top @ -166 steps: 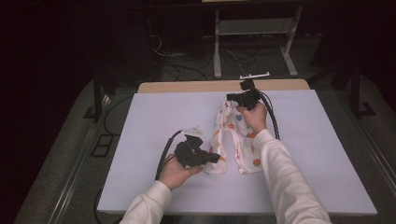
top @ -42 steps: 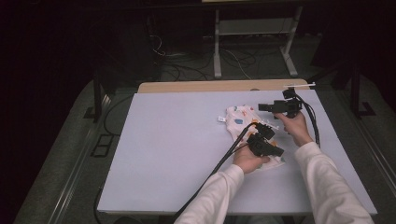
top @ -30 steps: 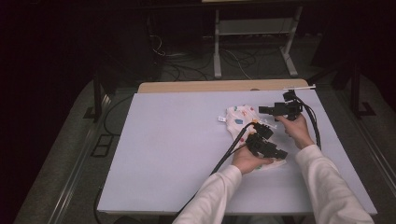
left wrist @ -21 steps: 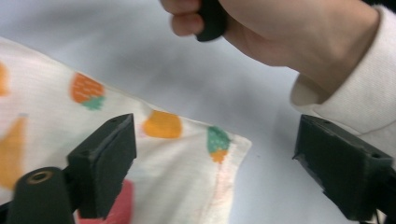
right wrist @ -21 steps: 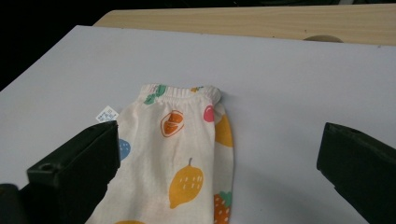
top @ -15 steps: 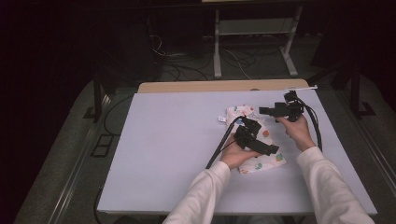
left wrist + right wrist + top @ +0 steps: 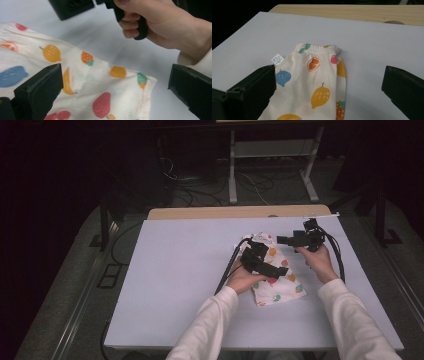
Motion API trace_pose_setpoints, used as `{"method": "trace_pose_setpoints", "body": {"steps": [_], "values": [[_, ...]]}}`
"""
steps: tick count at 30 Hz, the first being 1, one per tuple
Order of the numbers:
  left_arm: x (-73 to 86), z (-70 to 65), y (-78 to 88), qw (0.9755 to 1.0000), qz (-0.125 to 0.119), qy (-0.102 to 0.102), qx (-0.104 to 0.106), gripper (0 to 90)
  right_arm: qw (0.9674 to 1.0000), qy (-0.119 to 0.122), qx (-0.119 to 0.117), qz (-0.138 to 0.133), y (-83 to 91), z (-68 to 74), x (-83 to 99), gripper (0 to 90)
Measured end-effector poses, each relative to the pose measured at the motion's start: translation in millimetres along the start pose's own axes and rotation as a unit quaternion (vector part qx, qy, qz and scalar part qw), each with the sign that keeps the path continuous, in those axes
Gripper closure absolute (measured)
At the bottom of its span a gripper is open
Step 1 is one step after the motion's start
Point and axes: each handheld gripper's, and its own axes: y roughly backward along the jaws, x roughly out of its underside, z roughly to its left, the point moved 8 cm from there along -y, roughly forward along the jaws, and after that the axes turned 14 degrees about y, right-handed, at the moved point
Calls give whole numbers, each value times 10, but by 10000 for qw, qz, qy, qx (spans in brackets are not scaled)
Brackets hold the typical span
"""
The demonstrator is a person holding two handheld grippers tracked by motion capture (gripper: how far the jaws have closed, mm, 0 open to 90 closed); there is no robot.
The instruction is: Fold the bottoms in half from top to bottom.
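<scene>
Pants (image 7: 274,277) lie folded on the table (image 7: 175,270), long axis running waistband-far to hem-near. Left gripper (image 7: 280,270) hovers right over them, jaws just opened wide, nothing pinched. Right gripper (image 7: 281,240) waits beside the waistband, jaws spread. Right gripper view catches the label (image 7: 277,59).

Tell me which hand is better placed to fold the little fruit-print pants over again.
Probably left. The left gripper hangs open directly over the folded pants; the right gripper is open too, but off beside the waistband end.
</scene>
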Motion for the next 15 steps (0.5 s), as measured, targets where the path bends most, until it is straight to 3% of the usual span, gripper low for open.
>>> {"method": "trace_pose_setpoints", "body": {"steps": [15], "values": [[-173, 341, 207, 9996, -102, 72, -257, 0, 10000, 34, -29, 39, 20, -13, 35, 0]]}}
